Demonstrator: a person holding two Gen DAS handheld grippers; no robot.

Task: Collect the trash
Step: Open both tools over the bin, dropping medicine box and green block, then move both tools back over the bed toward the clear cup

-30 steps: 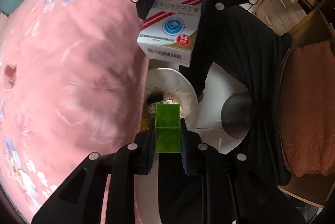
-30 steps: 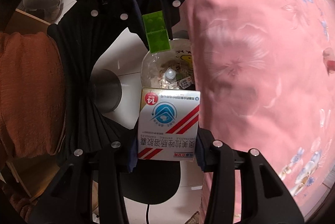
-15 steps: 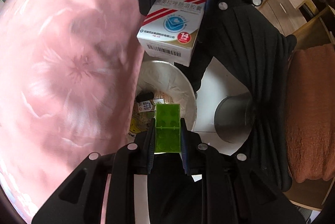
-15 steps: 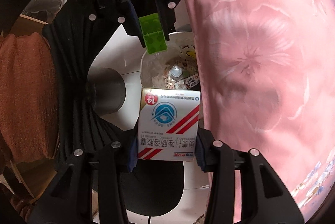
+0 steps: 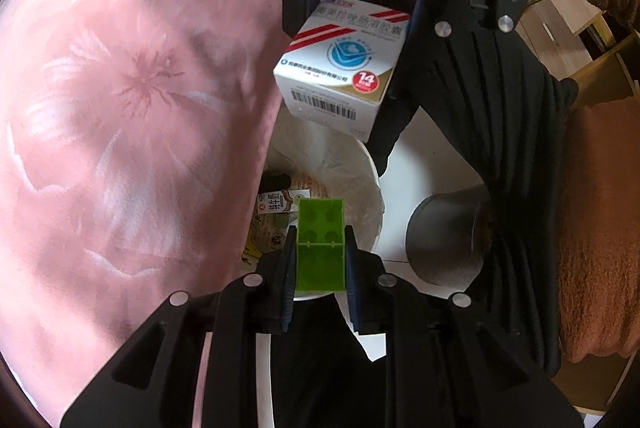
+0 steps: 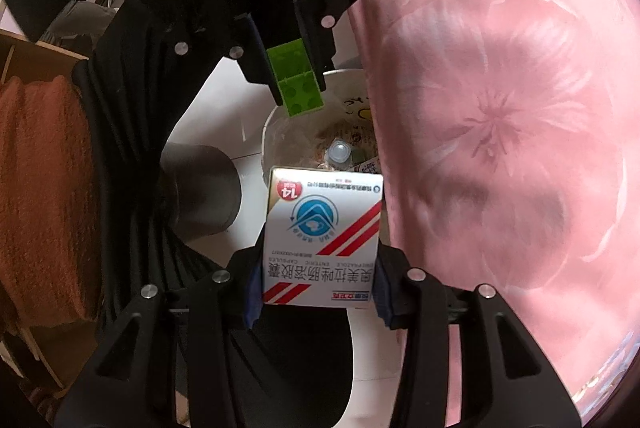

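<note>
White floor [image 5: 424,164], pink floral bedspread [image 5: 132,132] beside lined bin [image 5: 372,188].

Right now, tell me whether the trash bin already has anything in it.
Partly filled. Inside the white-lined trash bin lie a small carton and wrappers; the right wrist view shows a bottle cap among them. How deep the pile goes cannot be told.

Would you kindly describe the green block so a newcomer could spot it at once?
Beside the pink bedspread stands a lined white bin. Above it, the left tongs pinch the green block: small, bright lime plastic, unlike the printed white box opposite.
</note>
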